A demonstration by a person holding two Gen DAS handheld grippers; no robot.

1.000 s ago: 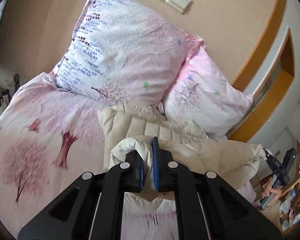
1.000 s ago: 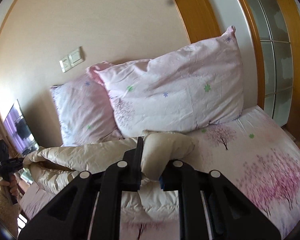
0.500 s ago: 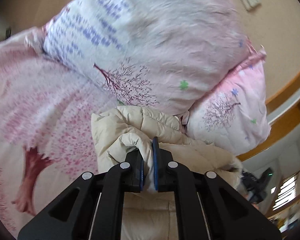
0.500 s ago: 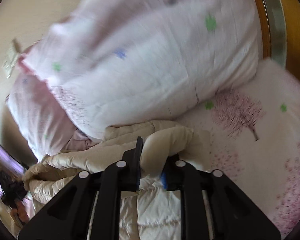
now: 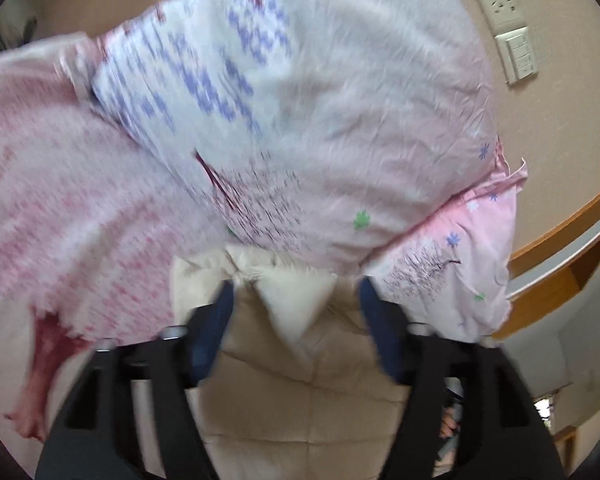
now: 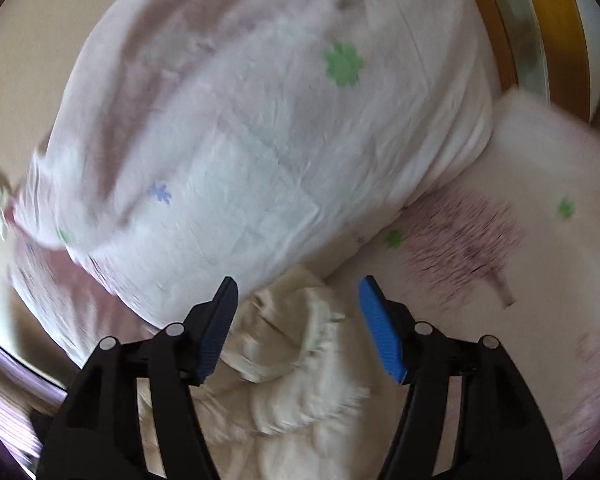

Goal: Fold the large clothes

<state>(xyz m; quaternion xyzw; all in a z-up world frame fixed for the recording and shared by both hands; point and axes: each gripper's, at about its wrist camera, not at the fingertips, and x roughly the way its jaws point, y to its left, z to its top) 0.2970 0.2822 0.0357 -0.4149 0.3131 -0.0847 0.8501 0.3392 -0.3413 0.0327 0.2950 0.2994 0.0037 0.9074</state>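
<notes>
Both grippers, left (image 5: 292, 320) and right (image 6: 298, 324), hover with jaws spread over the cream padded jacket (image 5: 300, 412) near the pillows (image 5: 300, 120); best lift straight away, without snagging the fold

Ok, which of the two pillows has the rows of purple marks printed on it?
The front pillow in the left wrist view, overlapping the pinker pillow behind it. It is whiter, with purple rows across its upper part; the pinker one shows only small scattered flowers and a tree.

Cream quilted puffer jacket (image 5: 300, 392) lies bunched against the pillows.
</notes>
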